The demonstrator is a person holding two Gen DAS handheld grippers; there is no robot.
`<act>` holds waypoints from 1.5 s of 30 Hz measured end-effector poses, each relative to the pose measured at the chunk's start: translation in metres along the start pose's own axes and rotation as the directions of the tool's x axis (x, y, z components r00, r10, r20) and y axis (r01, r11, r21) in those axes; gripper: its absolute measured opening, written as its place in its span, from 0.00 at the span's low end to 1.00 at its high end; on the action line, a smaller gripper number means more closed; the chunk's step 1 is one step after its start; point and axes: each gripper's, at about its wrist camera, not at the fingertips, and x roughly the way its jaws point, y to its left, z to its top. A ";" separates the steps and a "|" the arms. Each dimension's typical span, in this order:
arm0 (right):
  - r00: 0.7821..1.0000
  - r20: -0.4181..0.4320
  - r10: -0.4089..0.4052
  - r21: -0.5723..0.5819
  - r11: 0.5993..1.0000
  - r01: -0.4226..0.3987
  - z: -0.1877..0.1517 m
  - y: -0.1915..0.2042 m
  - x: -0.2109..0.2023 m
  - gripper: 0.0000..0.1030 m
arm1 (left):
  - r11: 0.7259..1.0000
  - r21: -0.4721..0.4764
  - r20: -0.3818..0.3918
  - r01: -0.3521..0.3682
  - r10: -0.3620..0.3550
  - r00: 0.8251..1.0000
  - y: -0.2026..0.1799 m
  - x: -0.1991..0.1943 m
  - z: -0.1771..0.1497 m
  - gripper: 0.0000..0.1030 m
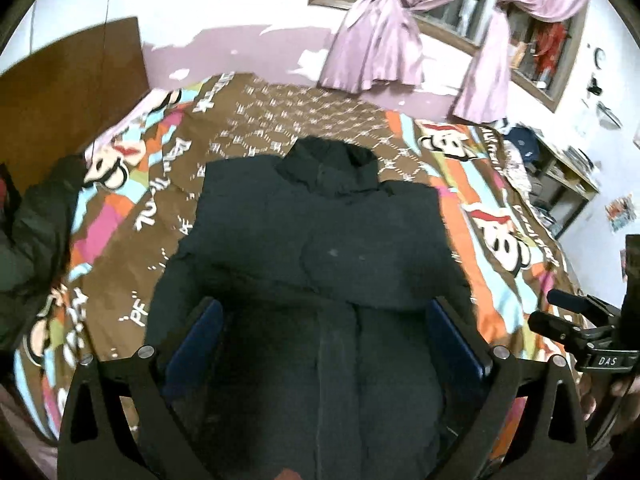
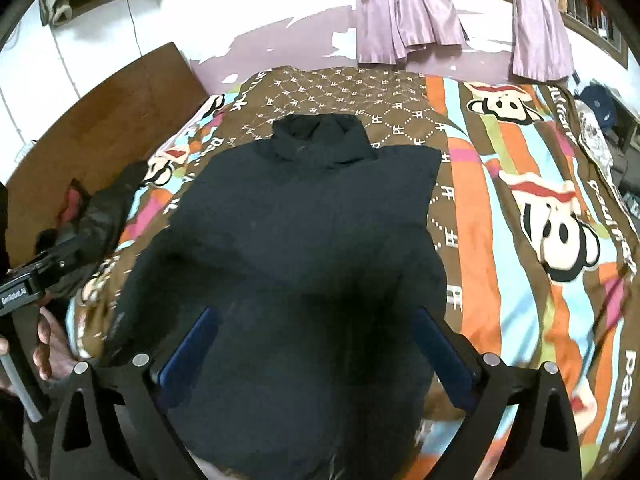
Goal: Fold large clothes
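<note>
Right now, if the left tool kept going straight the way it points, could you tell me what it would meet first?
Most likely the dark jacket spread on the patterned bedspread. The left tool is open and aimed at the jacket's middle, with nothing between them, though how far off the cloth lies is unclear.

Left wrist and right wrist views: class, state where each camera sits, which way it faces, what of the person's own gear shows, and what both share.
Left wrist view: sits on the left tongs, faces forward over the black coat; the right tongs show at the right edge.
Right wrist view: sits on the right tongs, faces the same coat; a hand shows at the left edge.
Shared: coat, patterned bedspread, pink curtains.
</note>
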 end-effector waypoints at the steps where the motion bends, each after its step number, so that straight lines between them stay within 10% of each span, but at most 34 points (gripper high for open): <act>1: 1.000 -0.009 -0.006 0.002 1.000 0.006 -0.001 0.002 -0.007 0.99 | 1.000 0.013 -0.013 -0.009 0.009 1.000 -0.006 -0.009 0.001 0.97; 17: 0.987 0.076 -0.142 0.055 0.989 0.139 0.049 0.020 -0.031 1.00 | 0.998 0.021 -0.036 -0.053 0.054 0.998 0.023 -0.024 0.023 0.97; 32: 0.948 0.299 -0.109 0.134 0.988 0.071 0.172 -0.042 0.174 1.00 | 0.997 -0.009 0.105 -0.083 0.083 0.991 0.101 0.158 0.114 0.97; 40: 0.955 0.291 -0.064 0.211 0.977 0.001 0.160 -0.069 0.264 1.00 | 0.995 -0.013 0.101 -0.095 0.095 0.990 0.122 0.236 0.116 0.97; 45: 0.947 0.302 -0.112 0.124 0.989 0.077 0.159 -0.061 0.279 1.00 | 0.999 0.016 0.162 0.042 -0.045 0.986 0.124 0.252 0.114 0.97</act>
